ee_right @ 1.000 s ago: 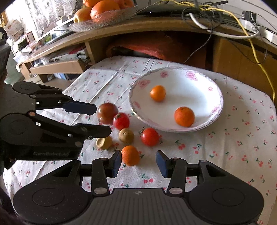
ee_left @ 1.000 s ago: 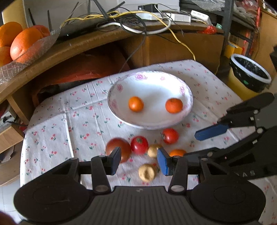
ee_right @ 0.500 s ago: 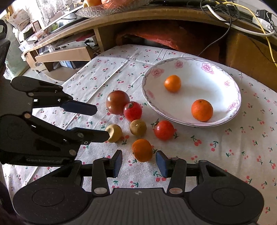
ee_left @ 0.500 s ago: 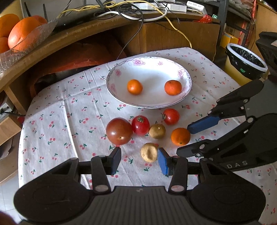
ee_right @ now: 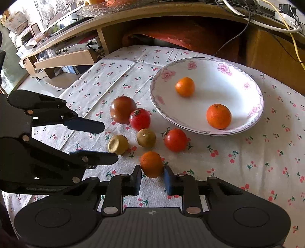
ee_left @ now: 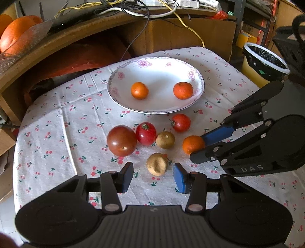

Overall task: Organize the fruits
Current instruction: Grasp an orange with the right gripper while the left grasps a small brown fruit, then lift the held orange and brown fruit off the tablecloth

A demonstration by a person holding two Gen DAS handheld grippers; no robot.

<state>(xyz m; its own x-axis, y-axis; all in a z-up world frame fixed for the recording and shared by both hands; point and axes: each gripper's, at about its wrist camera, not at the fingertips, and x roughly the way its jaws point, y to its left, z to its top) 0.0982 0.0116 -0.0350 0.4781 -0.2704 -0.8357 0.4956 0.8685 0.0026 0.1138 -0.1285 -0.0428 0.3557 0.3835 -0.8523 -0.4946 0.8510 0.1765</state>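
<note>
right hand-held gripper (ee_right: 152, 178) low over the surface (ee_right: 238, 158), its fingers on either side of a loose orange (ee_right: 151, 164), pads touching or all but touching the peel; grasping the orange, which looks to sit on the cloth. in the left view the same orange (ee_left: 192, 144) shows at the tips of the right gripper's fingers.

left hand-held gripper (ee_left: 152, 176) released, jaws wide, hanging just short of a tan fruit (ee_left: 157, 164) with a dented end; no contact with it.

plate (ee_right: 247, 122) at the far side of the cloth, white with pink flowers on the rim. two oranges in it, well apart: one toward the back (ee_right: 185, 86), one nearer the front rim (ee_right: 218, 116).

loose on the cloth just before the plate: big dark tomato (ee_right: 123, 109) touching a red tomato (ee_right: 139, 119); second tan fruit (ee_right: 146, 137) just beside that; another red tomato (ee_right: 175, 139) near the plate rim.

shelf behind carries a glass bowl of oranges (ee_left: 17, 36) and a tangle of cables (ee_left: 152, 11). bin (ee_left: 265, 63) with a black liner off the surface's right edge.
</note>
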